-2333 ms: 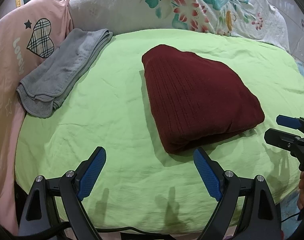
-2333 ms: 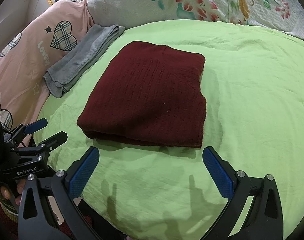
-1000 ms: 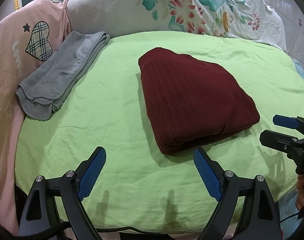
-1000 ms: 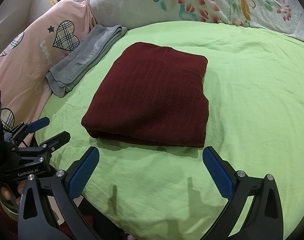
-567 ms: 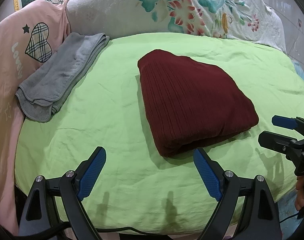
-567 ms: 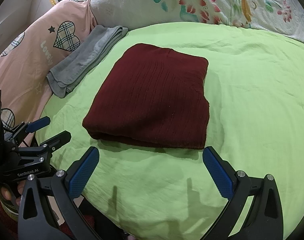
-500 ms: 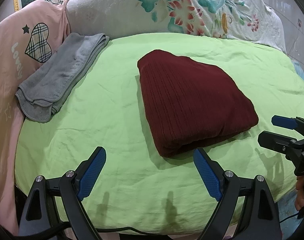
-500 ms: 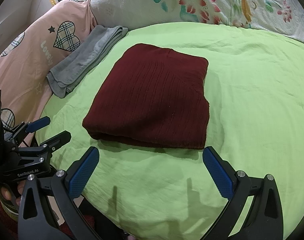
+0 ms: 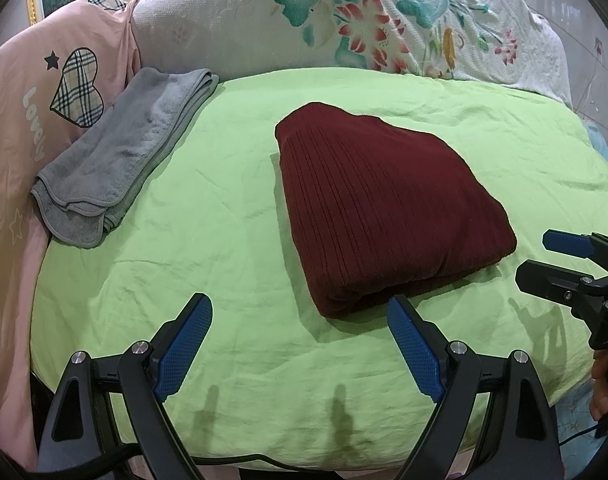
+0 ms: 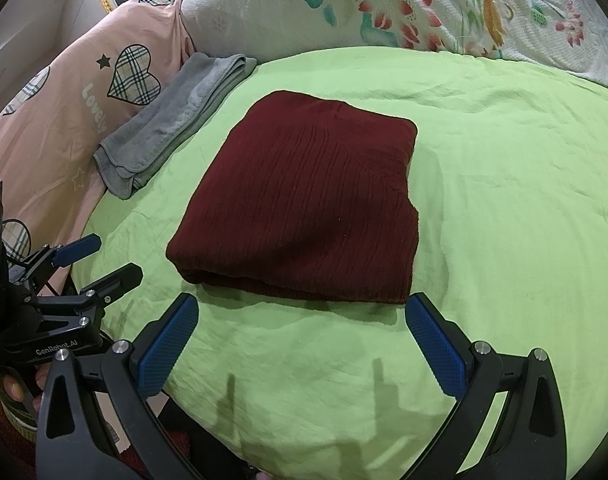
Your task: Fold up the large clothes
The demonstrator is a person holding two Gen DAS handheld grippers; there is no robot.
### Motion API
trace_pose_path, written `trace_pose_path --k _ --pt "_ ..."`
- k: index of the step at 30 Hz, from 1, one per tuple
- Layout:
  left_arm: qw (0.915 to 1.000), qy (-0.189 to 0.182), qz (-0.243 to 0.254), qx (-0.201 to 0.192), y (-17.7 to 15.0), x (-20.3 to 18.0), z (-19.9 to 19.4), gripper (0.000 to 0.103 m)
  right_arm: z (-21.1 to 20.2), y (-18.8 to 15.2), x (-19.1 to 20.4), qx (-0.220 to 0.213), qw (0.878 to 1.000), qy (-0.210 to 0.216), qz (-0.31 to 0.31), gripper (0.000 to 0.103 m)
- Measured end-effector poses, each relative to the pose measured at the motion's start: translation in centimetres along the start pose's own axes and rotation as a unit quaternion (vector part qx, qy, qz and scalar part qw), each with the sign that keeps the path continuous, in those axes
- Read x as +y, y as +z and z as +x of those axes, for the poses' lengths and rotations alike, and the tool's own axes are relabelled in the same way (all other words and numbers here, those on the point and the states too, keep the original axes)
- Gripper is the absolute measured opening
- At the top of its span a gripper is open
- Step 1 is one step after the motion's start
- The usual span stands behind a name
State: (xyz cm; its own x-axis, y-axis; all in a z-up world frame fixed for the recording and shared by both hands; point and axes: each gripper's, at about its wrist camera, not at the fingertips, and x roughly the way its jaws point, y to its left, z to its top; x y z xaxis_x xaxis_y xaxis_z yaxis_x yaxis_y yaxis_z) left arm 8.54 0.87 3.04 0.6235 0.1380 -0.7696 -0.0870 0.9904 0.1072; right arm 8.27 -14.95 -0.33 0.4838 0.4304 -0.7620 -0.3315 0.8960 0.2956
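A dark red ribbed garment (image 9: 387, 204) lies folded into a thick rectangle on the light green sheet (image 9: 224, 232); it also shows in the right wrist view (image 10: 307, 208). My left gripper (image 9: 300, 320) is open and empty, held near the bed's front edge just short of the garment's near left corner. My right gripper (image 10: 302, 324) is open and empty, held just short of the garment's near edge. Each gripper appears in the other's view, the right gripper (image 9: 543, 256) at the right edge, the left gripper (image 10: 104, 260) at the left.
A folded grey towel (image 9: 124, 152) lies at the sheet's left edge beside a pink quilt with plaid hearts (image 9: 44, 92). A white floral bedding roll (image 9: 343, 28) runs along the back. The bed's front edge (image 9: 304, 456) is right under the grippers.
Both grippers have drawn back slightly from the folded garment, which sits a little farther off in both views. Both stay open and the garment has not moved.
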Motion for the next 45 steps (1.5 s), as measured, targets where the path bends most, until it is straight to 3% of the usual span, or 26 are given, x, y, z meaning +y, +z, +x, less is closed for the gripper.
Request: trace_pose_path --k 18,45 --pt "0.9996 0.022 -0.001 -0.015 0.9 0.2 0.2 0.089 0.1 1.3 -0.2 -0.002 1.000 -0.002 0.002 0.103" --pt "0.9998 0.014 -0.014 -0.003 1.7 0.2 1.6 0.089 1.1 2.0 -0.7 -0.010 1.000 -0.004 0.015 0.103"
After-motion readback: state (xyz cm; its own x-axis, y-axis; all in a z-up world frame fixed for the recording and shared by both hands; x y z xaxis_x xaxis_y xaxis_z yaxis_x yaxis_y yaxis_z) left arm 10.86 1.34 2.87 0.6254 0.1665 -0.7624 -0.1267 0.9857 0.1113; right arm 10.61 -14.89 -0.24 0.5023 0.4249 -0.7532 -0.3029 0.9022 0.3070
